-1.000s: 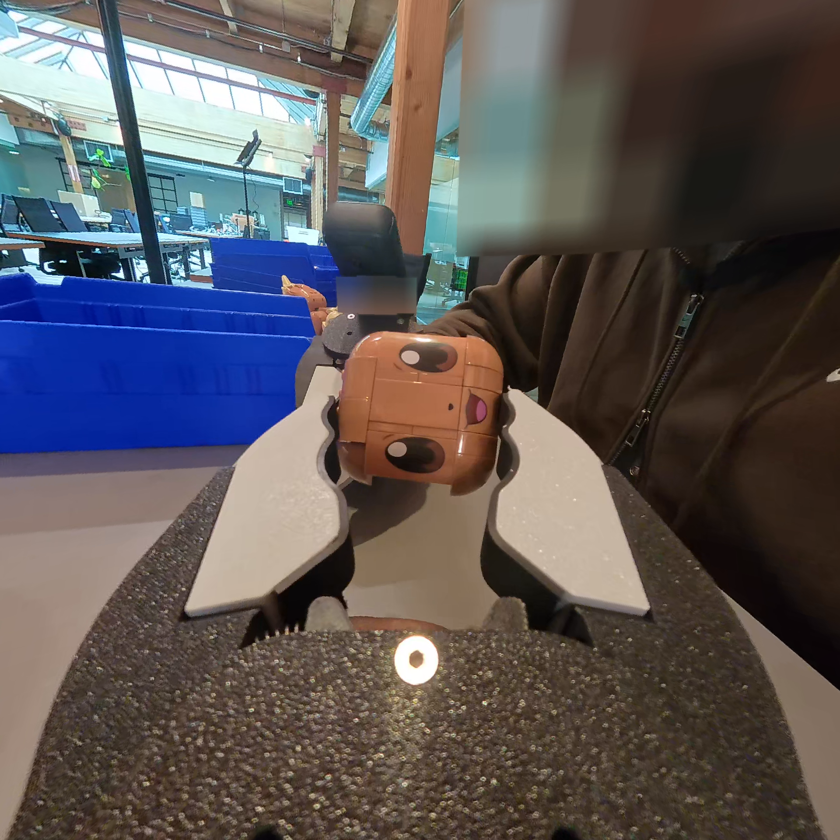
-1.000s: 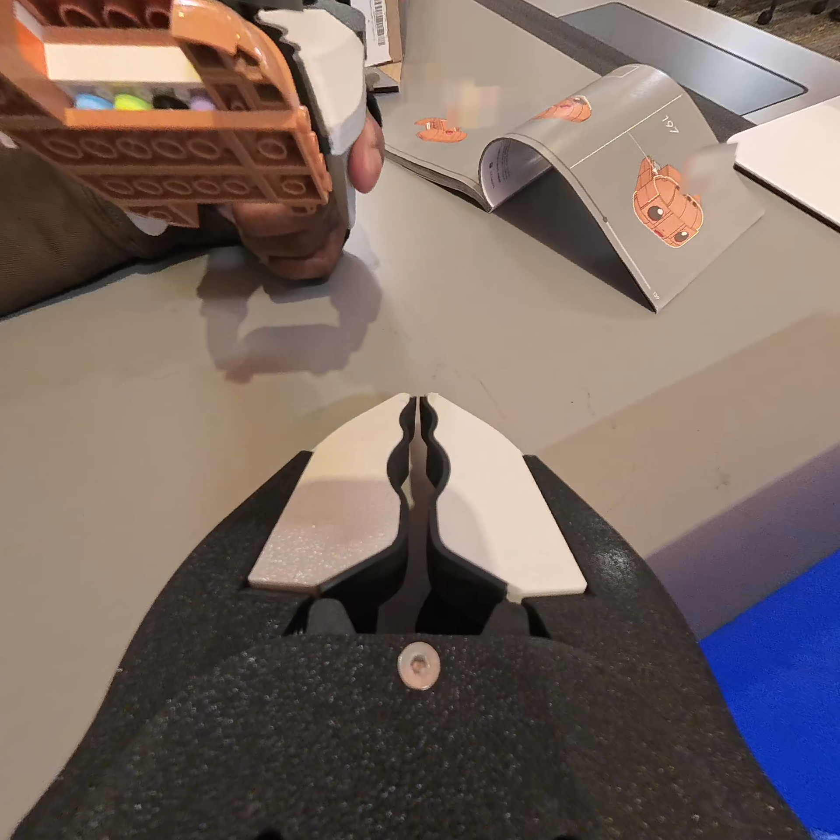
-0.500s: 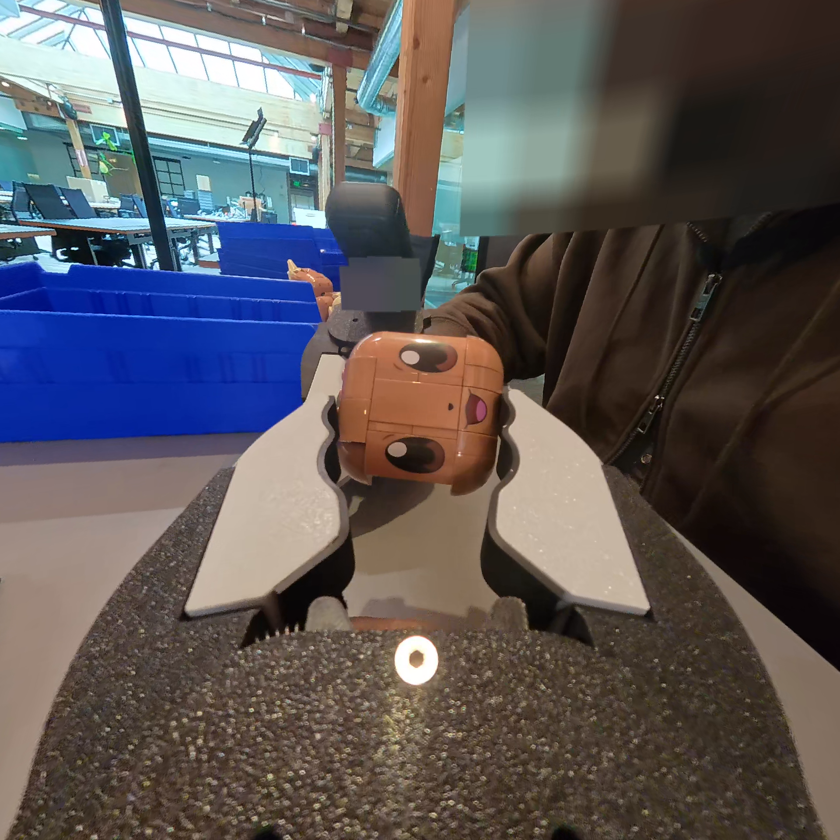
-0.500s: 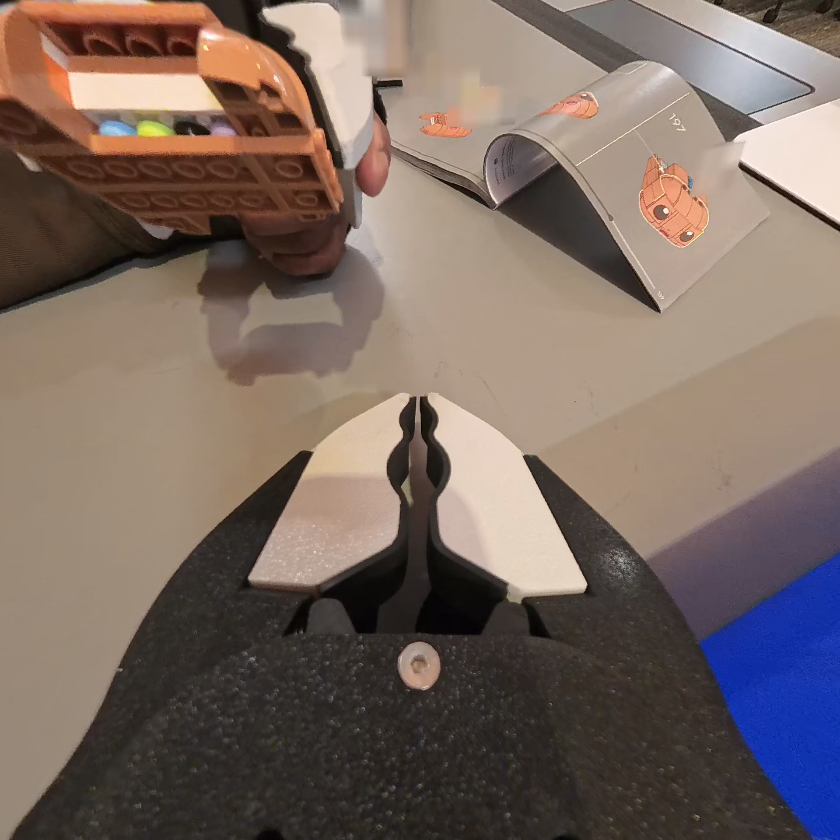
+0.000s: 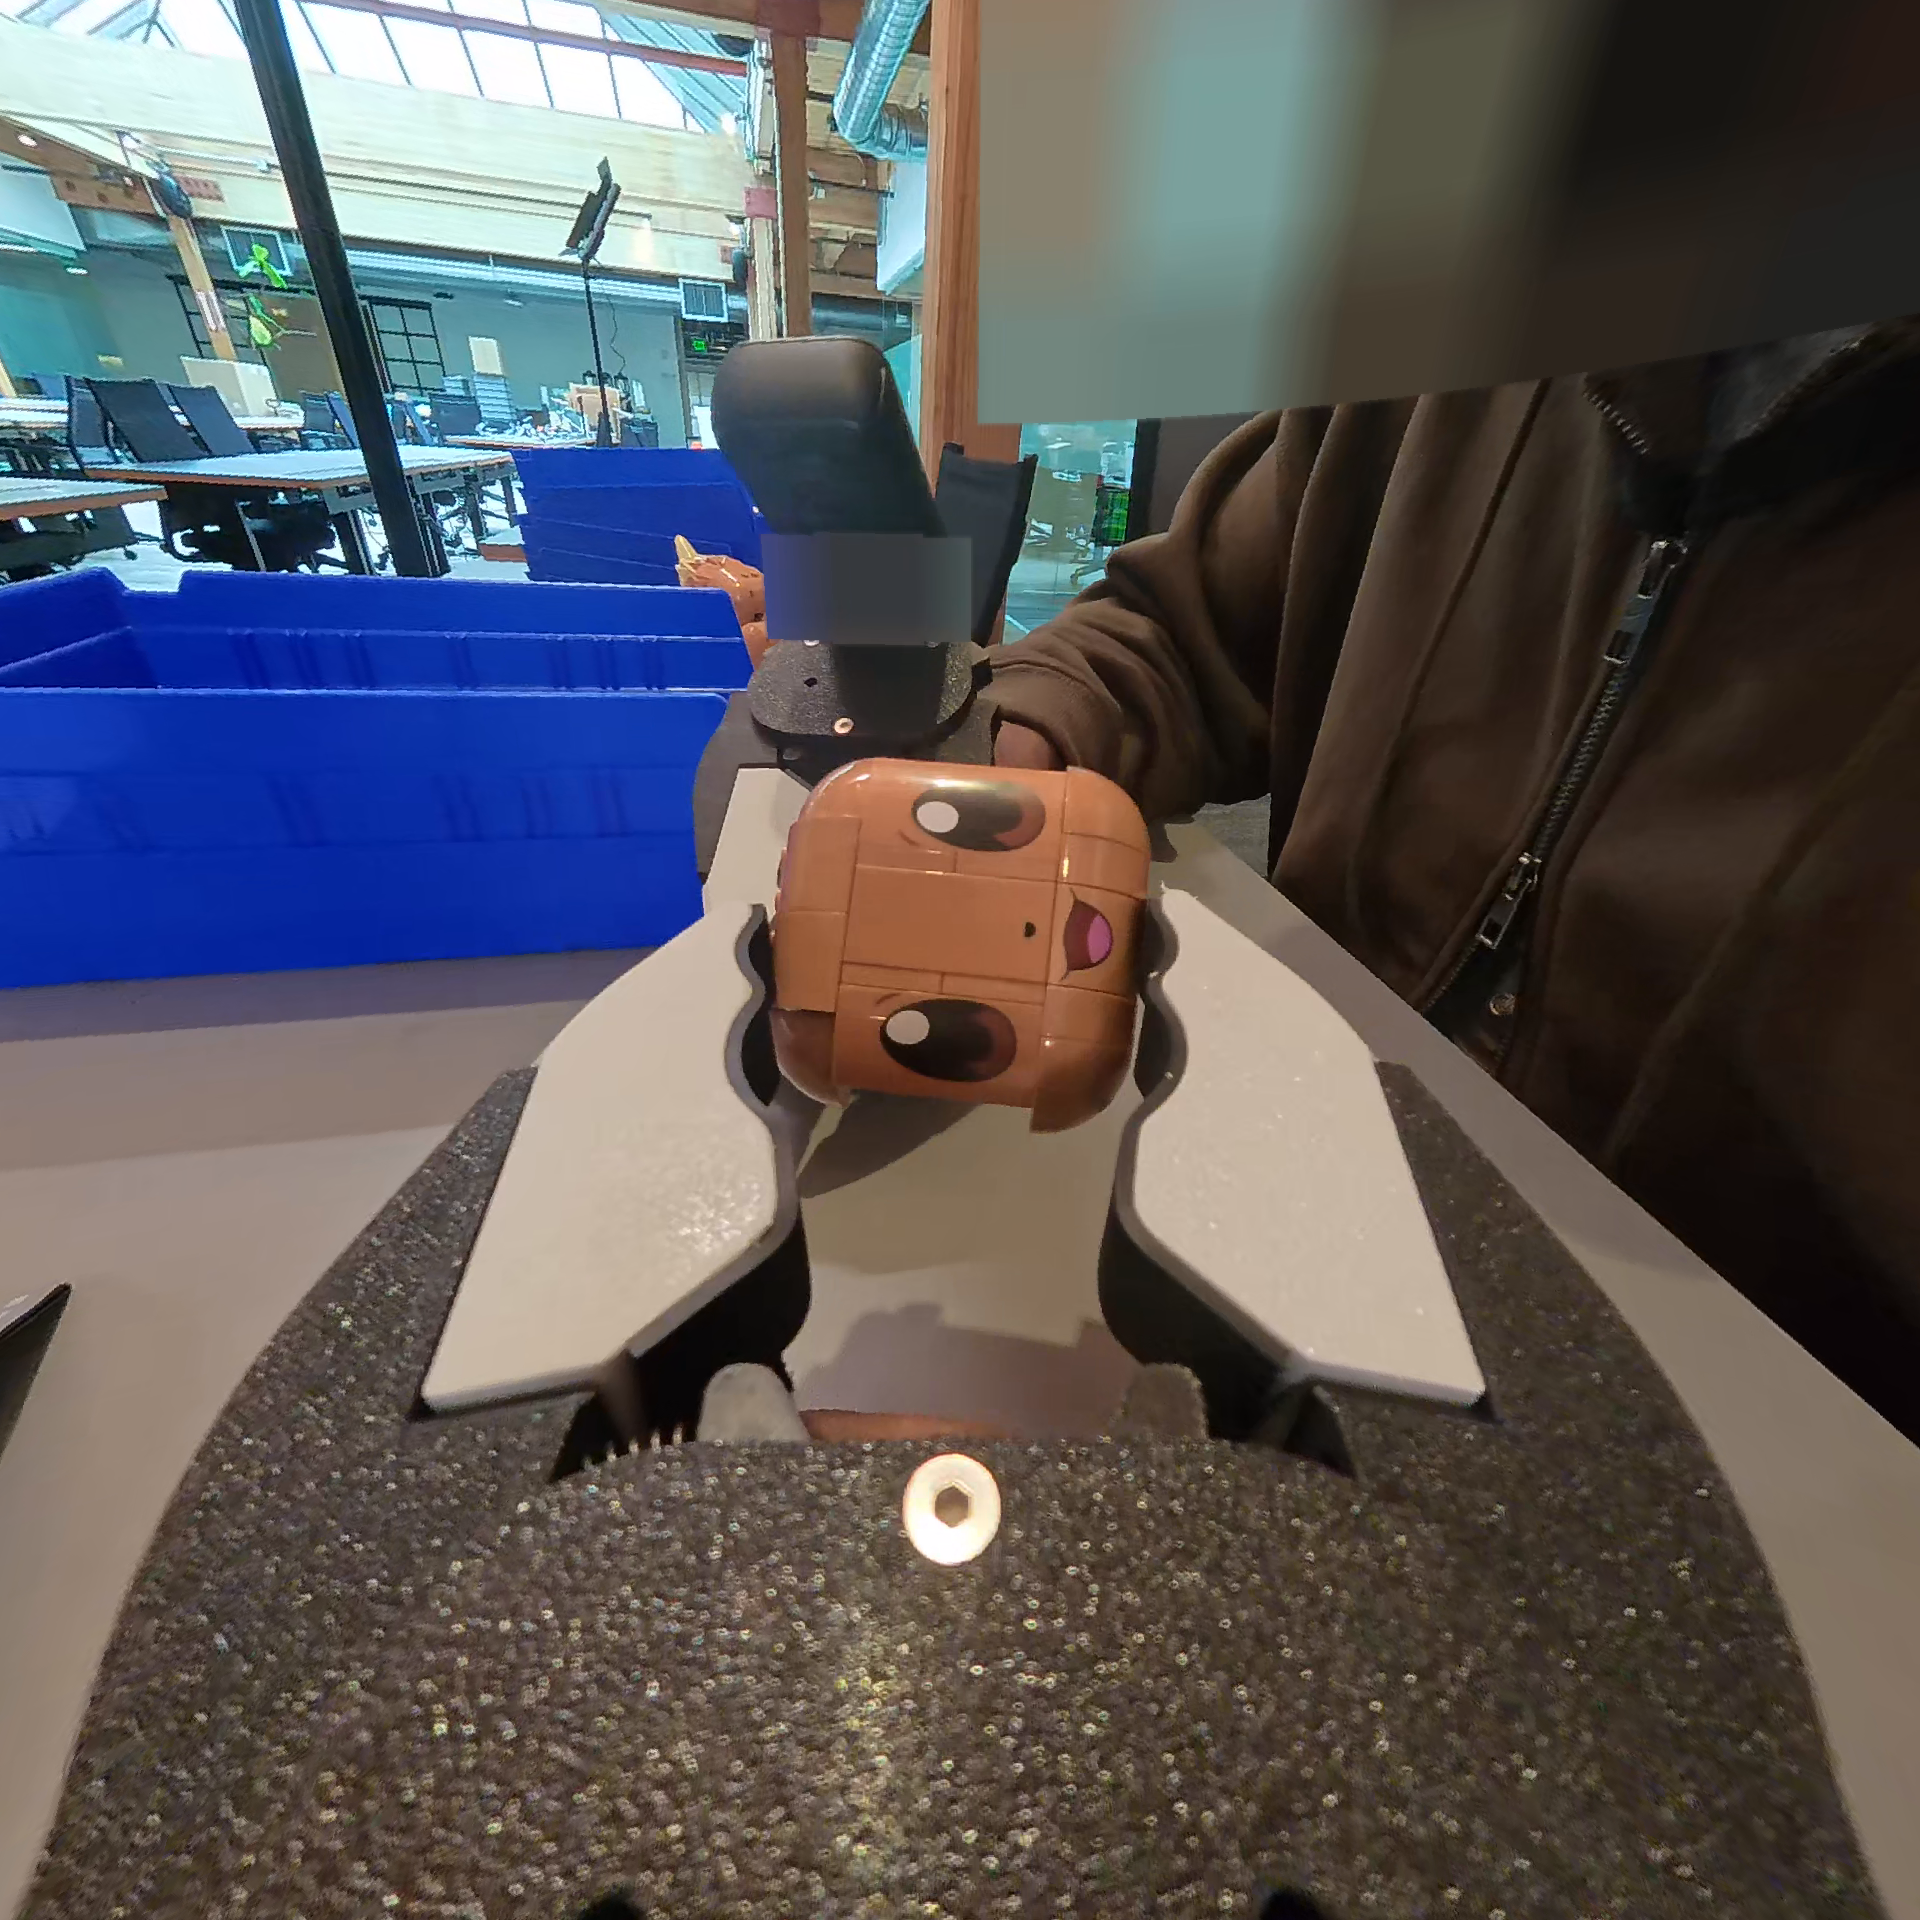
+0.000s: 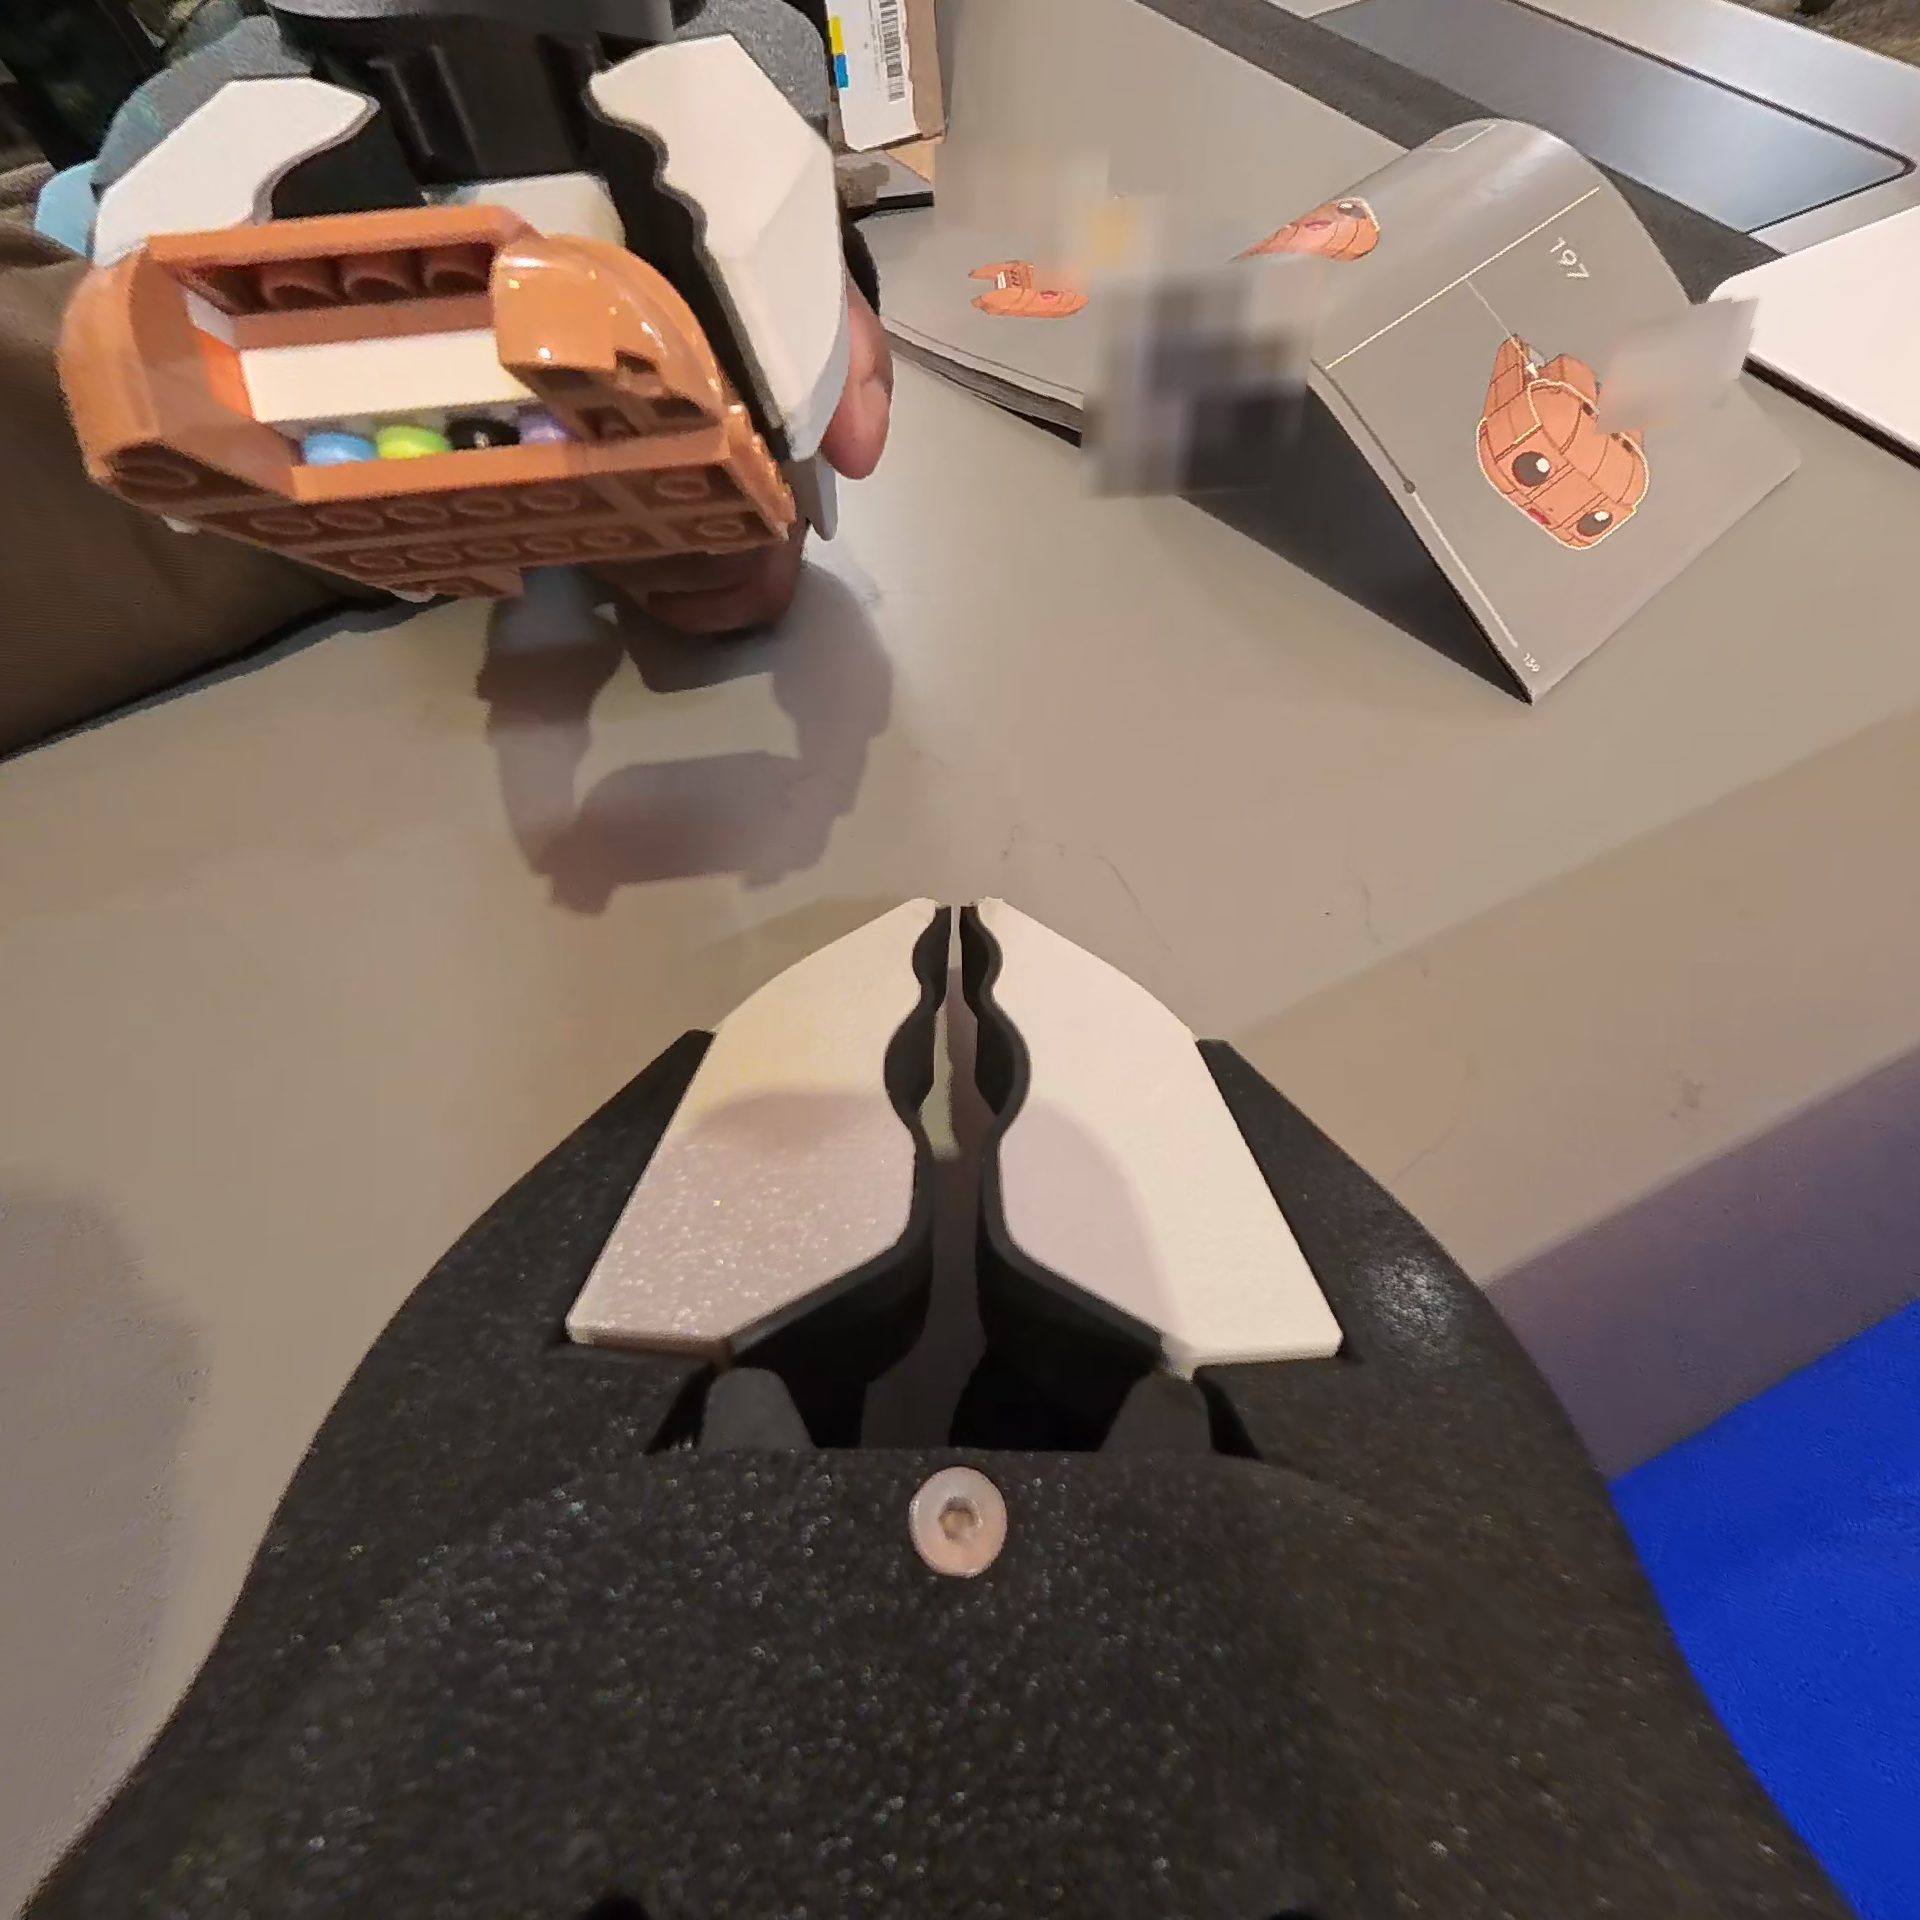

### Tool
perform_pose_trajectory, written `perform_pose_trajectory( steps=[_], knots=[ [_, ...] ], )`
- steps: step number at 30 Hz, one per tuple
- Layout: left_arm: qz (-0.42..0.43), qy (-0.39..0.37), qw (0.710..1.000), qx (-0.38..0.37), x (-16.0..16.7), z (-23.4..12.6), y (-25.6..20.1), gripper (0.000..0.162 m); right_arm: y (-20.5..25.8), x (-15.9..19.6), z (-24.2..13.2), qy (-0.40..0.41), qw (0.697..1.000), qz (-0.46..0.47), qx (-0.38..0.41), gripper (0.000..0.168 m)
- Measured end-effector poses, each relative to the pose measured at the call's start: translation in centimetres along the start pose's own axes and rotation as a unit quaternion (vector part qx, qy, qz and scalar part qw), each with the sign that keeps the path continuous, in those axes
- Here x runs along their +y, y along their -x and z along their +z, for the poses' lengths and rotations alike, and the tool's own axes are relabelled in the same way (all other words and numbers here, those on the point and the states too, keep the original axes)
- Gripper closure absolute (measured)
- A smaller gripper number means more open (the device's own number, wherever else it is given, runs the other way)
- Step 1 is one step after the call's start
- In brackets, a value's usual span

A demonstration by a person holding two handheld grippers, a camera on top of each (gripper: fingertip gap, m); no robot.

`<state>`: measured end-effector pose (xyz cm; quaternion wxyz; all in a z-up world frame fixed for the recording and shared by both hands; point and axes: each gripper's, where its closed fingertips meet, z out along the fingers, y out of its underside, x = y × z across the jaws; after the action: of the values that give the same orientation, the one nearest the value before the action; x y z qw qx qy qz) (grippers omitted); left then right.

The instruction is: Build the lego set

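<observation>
Grey table (image 6: pixel 1039 727) fills right wrist view; blue bins (image 5: pixel 343 810) left in left wrist view. Instruction booklet (image 6: pixel 1455 416) upper right, open. Left gripper (image 5: pixel 961 935) jaws clamped on orange lego head (image 5: pixel 961 940), frame centre, off table. Right gripper (image 6: pixel 956 914) jaws nearly closed, empty.

A large open-plan office or workshop loft: exposed timber posts (image 5: pixel 951 208) and beams, skylights (image 5: pixel 540 73), rows of desks (image 5: pixel 291 473) with black chairs (image 5: pixel 145 421), and blue storage bins (image 5: pixel 343 810) on the grey worktop (image 5: pixel 208 1091).
</observation>
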<state>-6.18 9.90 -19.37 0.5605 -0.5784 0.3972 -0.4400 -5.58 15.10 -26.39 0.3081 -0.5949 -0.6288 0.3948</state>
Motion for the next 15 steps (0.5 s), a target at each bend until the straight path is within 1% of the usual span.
perform_pose_trajectory(
  steps=[15],
  knots=[
    [0.0,-0.002,1.0,0.002,-0.04,-0.04,-0.04,0.094,0.08,0.03,0.02,0.001,1.0,0.001,-0.005,0.167]
  ],
)
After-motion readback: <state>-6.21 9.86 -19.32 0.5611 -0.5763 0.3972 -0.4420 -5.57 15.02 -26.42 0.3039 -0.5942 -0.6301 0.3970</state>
